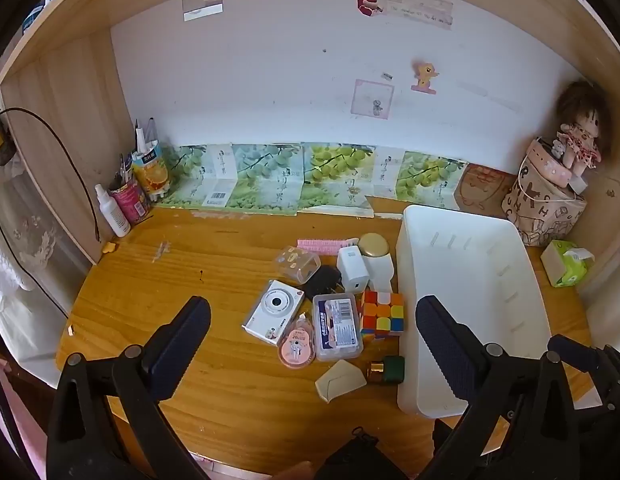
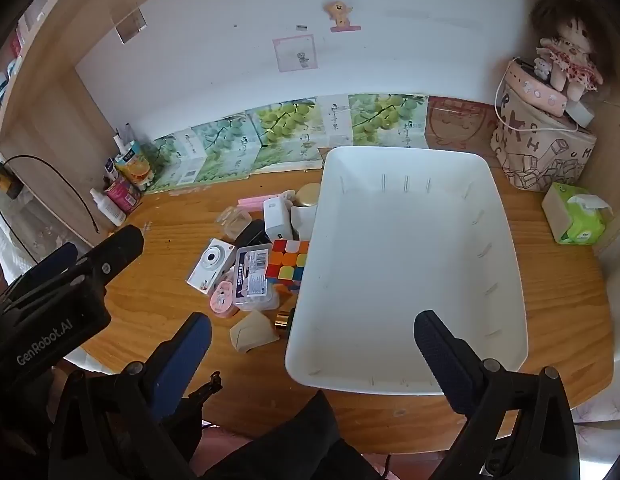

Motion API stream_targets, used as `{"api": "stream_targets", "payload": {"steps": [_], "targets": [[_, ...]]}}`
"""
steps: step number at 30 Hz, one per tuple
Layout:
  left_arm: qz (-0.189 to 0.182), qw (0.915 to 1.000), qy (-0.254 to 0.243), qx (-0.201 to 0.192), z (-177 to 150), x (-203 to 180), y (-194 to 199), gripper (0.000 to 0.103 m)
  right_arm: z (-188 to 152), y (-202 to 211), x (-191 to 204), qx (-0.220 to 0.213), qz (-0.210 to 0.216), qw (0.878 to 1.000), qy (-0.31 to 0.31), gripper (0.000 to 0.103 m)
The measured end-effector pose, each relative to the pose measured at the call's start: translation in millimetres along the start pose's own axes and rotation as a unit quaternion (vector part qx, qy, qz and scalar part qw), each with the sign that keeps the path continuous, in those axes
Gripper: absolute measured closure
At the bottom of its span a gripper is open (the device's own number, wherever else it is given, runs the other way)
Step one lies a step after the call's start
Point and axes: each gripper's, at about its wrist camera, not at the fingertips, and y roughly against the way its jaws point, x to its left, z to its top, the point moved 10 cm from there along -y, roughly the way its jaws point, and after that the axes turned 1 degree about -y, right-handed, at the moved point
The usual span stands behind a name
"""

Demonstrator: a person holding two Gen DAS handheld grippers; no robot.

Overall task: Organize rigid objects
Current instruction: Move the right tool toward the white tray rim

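White bin (image 2: 410,264) empty; both claws, left (image 1: 312,326) and right (image 2: 312,338), fully spread, holding nothing. Risk: tightly clustered items near counter's front edge, Rubik's cube (image 1: 382,314) grab may knock neighbours.

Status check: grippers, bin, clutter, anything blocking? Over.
Left gripper and right gripper open, empty. White bin empty. Rubik's cube, camera and the rest loose beside it. Nothing blocking.

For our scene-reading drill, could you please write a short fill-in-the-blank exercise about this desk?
1. The white bin holds ____.
2. The colourful puzzle cube sits directly ____ of the bin, as the left wrist view shows it.
3. The doll sits in the back ____ corner of the desk.
4. Both grippers' fingers stand ____.

Missing words: nothing; left; right; open
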Motion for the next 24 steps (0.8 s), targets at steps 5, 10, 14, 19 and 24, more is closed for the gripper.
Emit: {"api": "stream_targets", "payload": {"steps": [5,10,14,19,24], "targets": [[-0.006,1.0,0.001,0.0,0.4,-0.4,-0.5,0.001,-1.9,-0.2,-1.3,0.003,-0.011,1.0,0.002,0.001],[-0.01,0.9999,-0.003,0.002,6.2,-5.1,-3.1,0.001,1.7,-5.1,-2.9,0.005,-0.019,1.0,-0.001,0.001],[-0.012,0.9999,-0.011,-0.003,4.5,-10.6,-4.4,0.001,0.0,-4.3,-5.9,0.002,-0.025,1.0,-0.004,0.001],[-0.021,0.9997,-0.014,-0.001,3.3,-18.6,-5.9,0.001,0.9,-5.0,-12.2,0.004,-0.037,0.999,-0.006,0.001],[-0.02,0.9997,-0.01,0.012,-0.5,-23.5,-9.2,0.001,-0.2,-4.9,-19.4,0.007,-0.042,0.999,-0.009,0.002]]}}
